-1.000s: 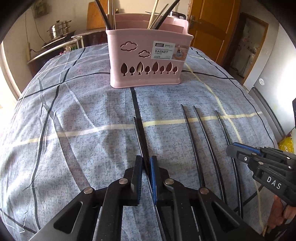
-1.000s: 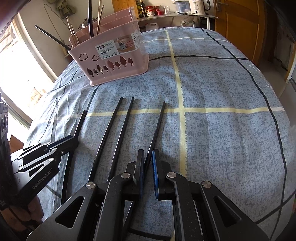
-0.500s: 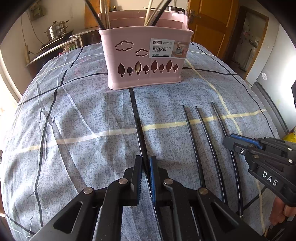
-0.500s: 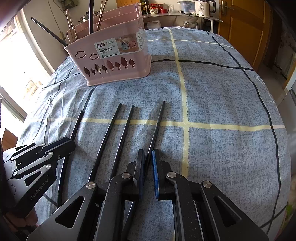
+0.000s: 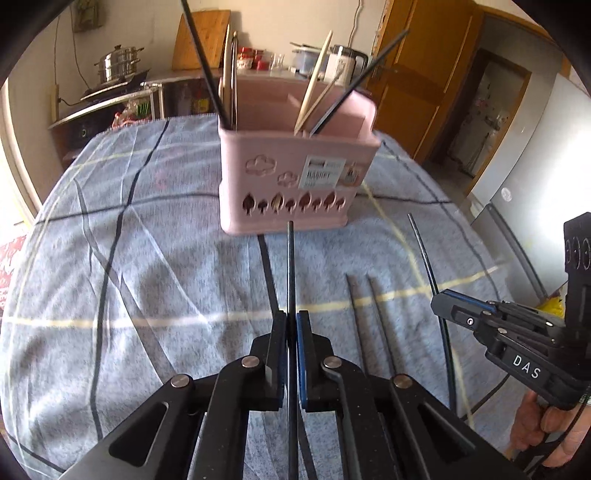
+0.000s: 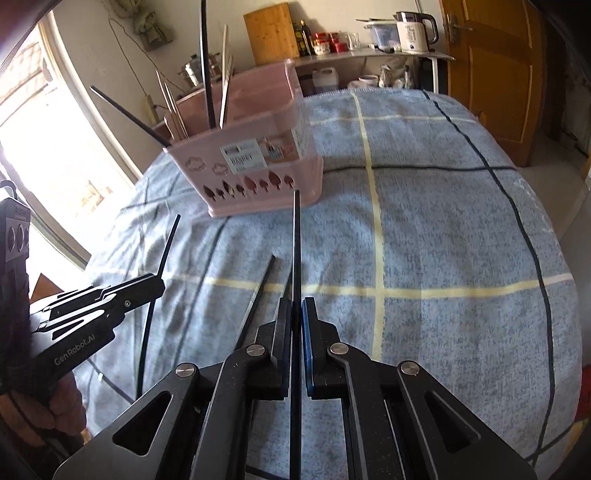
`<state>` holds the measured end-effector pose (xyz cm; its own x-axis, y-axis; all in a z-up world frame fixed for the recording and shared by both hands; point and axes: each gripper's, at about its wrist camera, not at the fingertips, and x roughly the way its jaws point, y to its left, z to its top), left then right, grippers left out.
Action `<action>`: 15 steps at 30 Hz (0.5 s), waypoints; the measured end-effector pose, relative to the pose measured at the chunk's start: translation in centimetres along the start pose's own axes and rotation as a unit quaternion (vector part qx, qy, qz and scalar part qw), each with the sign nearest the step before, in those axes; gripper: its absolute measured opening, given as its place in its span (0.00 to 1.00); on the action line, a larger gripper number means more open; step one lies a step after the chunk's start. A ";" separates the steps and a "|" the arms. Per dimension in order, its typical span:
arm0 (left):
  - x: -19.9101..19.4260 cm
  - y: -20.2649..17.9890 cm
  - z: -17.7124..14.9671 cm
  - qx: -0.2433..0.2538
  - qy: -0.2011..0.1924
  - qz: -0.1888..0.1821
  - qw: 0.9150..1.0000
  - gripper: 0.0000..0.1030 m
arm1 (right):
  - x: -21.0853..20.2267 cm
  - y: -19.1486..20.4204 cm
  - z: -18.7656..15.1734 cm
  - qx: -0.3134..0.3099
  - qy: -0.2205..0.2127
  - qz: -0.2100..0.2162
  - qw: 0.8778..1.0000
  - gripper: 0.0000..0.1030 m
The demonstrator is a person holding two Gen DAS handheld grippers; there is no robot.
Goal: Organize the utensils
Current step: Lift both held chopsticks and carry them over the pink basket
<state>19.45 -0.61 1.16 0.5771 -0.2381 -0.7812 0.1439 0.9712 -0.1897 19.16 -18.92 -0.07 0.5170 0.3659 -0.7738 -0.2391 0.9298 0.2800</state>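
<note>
A pink utensil basket (image 5: pixel 295 184) stands on the blue checked cloth, holding several black and pale chopsticks; it also shows in the right wrist view (image 6: pixel 255 166). My left gripper (image 5: pixel 291 317) is shut on a black chopstick (image 5: pixel 290 266), lifted off the cloth and pointing at the basket. My right gripper (image 6: pixel 294 304) is shut on another black chopstick (image 6: pixel 296 240), also lifted. Two black chopsticks (image 5: pixel 369 317) lie on the cloth between the grippers. The right gripper (image 5: pixel 447 308) and its chopstick (image 5: pixel 424 254) show in the left wrist view; the left gripper (image 6: pixel 147 286) shows in the right wrist view.
The blue cloth (image 6: pixel 443 240) covers a table with rounded edges. Behind it stand a counter with a steel pot (image 5: pixel 116 66), a kettle (image 6: pixel 415 26) and jars, a wooden cutting board (image 6: pixel 271 33) and a wooden door (image 6: pixel 495 66).
Both grippers closed fully on their chopsticks and lifted them off the cloth, tips now raised toward the basket. Two chopsticks stay lying on the cloth.
</note>
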 end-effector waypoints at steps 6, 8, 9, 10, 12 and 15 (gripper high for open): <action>-3.2 0.1 2.4 0.004 -0.048 -0.016 0.999 0.04 | -2.8 0.3 1.9 -0.003 -0.047 0.017 0.999 0.05; -4.1 0.2 3.4 0.005 -0.062 -0.020 0.998 0.04 | -3.6 0.3 2.5 -0.004 -0.062 0.020 0.998 0.05; -4.5 0.3 3.8 0.006 -0.068 -0.021 0.997 0.04 | -4.0 0.4 2.8 -0.004 -0.069 0.021 0.997 0.05; -4.9 0.3 4.1 0.007 -0.074 -0.022 0.997 0.04 | -4.4 0.4 3.1 -0.005 -0.077 0.023 0.997 0.05; -5.7 0.3 4.8 0.009 -0.087 -0.023 0.996 0.04 | -5.3 0.3 3.7 -0.006 -0.091 0.023 0.996 0.05; -6.6 0.4 5.4 0.010 -0.101 -0.027 0.994 0.04 | -6.1 0.2 4.1 -0.004 -0.108 0.026 0.994 0.05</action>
<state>20.02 1.33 9.43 0.7173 -0.2872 -0.6348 0.1939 0.9574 -0.2140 19.38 -20.82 7.05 0.6679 0.4147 -0.6180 -0.2769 0.9092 0.3109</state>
